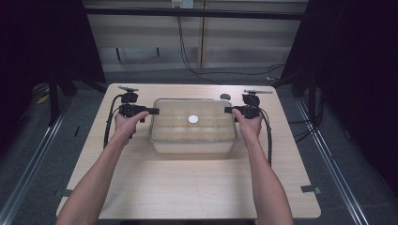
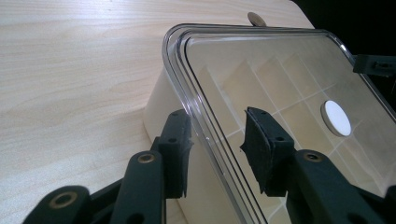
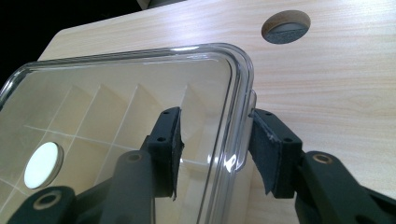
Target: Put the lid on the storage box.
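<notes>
A cream box (image 1: 192, 146) with a grid of compartments stands at the middle of the table, and a clear plastic lid (image 2: 261, 56) rests on top of it. A white round disc (image 1: 193, 119) shows at the lid's middle. My left gripper (image 1: 155, 111) reaches in at the box's left end. In the left gripper view its jaws straddle the lid's rim (image 2: 187, 93), with a gap at the inner pad (image 2: 259, 144). My right gripper (image 1: 228, 110) is at the box's right end. Its jaws stand on either side of the lid's corner rim (image 3: 240, 116), and both pads are clear of it.
The light wooden table (image 1: 187, 187) has a round cable hole (image 1: 225, 97) behind the box's right corner. Black cables trail from both grippers along the person's forearms. Dark floor and metal rails surround the table.
</notes>
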A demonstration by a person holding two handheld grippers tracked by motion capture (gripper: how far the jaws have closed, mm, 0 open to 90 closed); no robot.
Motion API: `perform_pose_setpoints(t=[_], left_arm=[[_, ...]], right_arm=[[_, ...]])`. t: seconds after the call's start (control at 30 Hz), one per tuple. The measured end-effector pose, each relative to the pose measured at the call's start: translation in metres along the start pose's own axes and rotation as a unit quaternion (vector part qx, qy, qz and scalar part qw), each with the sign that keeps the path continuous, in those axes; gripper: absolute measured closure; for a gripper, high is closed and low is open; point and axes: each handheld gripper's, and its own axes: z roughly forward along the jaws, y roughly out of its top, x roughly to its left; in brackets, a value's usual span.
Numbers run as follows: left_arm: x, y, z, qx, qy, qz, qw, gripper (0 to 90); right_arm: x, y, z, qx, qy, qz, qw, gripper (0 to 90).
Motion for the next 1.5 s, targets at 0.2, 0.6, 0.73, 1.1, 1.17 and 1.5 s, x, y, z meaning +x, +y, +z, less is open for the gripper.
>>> perform_pose_setpoints(t=[0.2, 0.6, 0.73, 1.1, 1.17, 1.5], left_arm=[[-0.001, -0.001, 0.001, -0.003, 0.02, 0.015, 0.9997, 62.2], [-0.006, -0.009, -0.009, 0.0, 0.042, 0.02, 0.9989, 54.9], [-0.009, -0.014, -0.016, 0.003, 0.045, 0.037, 0.9983, 54.2], [-0.02, -0.028, -0.036, -0.019, 0.014, 0.056, 0.9982, 47.2], [-0.022, -0.029, -0.036, -0.02, 0.014, 0.057, 0.9981, 46.6], [-0.04, -0.037, -0.048, -0.022, 0.022, 0.096, 0.9949, 43.7]], right_arm=[[0.001, -0.001, 0.0, -0.003, -0.006, -0.012, 0.9999, 51.0], [-0.003, -0.004, -0.009, 0.0, 0.004, -0.024, 0.9997, 38.9], [-0.002, -0.002, -0.018, -0.013, 0.008, -0.025, 0.9996, 37.8], [0.011, -0.014, -0.04, -0.029, 0.03, -0.057, 0.9975, 40.5], [0.013, -0.015, -0.042, -0.033, 0.035, -0.061, 0.997, 40.7], [0.024, -0.027, -0.065, -0.053, 0.065, -0.08, 0.9932, 41.7]])
